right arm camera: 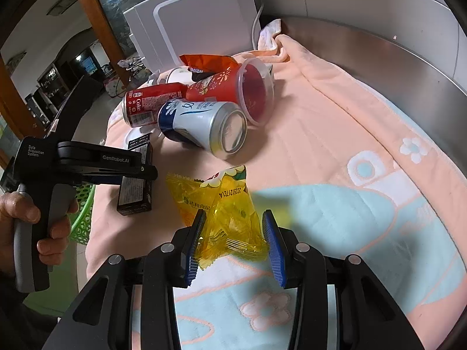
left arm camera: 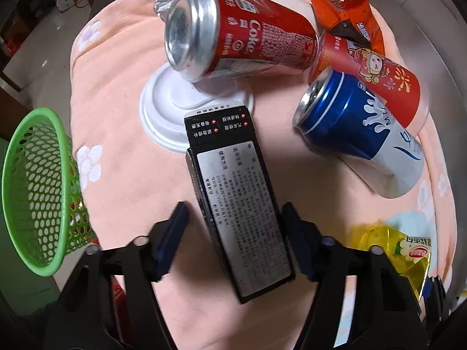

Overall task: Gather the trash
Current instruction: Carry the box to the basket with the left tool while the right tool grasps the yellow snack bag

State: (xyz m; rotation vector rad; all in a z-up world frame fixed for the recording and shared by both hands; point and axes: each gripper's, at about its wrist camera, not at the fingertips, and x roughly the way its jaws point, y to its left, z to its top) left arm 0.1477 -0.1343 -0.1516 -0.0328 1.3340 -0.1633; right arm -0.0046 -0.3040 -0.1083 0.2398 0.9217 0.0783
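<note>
The right gripper (right arm camera: 232,224) pinches a crinkled, glossy yellow wrapper (right arm camera: 224,210). The left gripper (left arm camera: 233,218) straddles a flat black box (left arm camera: 239,204), its right pad touching and its left apart. At twelve o'clock lie cylindrical metal cans (left arm camera: 233,32); at nine, a perforated green basket (left arm camera: 38,186).

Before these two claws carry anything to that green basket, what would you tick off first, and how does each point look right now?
1. Left claw straddles the black rectangular box: ok.
2. Both pads firmly pressing the box: cannot tell; a gap shows at the left pad.
3. Right claw shut on the crinkly yellow plastic wrapper: ok.
4. Green perforated plastic basket open and near the table's edge: ok.
5. Red cola can and blue-and-white can clear of the box: ok.
</note>
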